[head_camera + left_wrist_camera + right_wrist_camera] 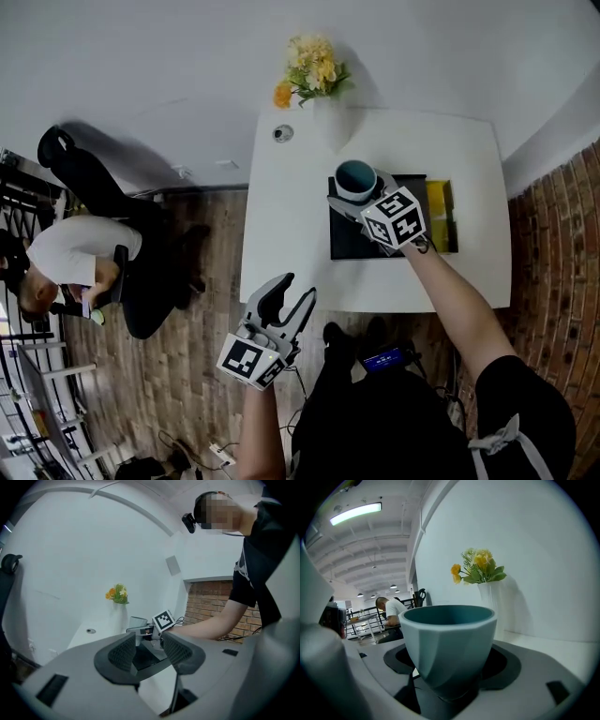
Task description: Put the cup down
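A pale teal faceted cup (pixel 449 644) stands upright between the jaws of my right gripper (pixel 452 665), which is shut on it. In the head view the cup (pixel 356 180) is held over the far left corner of a black mat (pixel 349 239) on the white table (pixel 291 253), with the right gripper (pixel 361 199) behind it. Whether the cup touches the mat I cannot tell. My left gripper (pixel 286 298) hangs open off the table's near edge, above the floor, nothing between its fingers. From the left gripper view I see the cup (pixel 136 623) beyond the open left gripper (pixel 146 652).
A white vase of yellow and orange flowers (pixel 312 75) stands at the table's far edge. A yellow box (pixel 440 217) lies right of the mat. A small round fitting (pixel 282 133) sits at the far left corner. A seated person (pixel 70 258) is off to the left.
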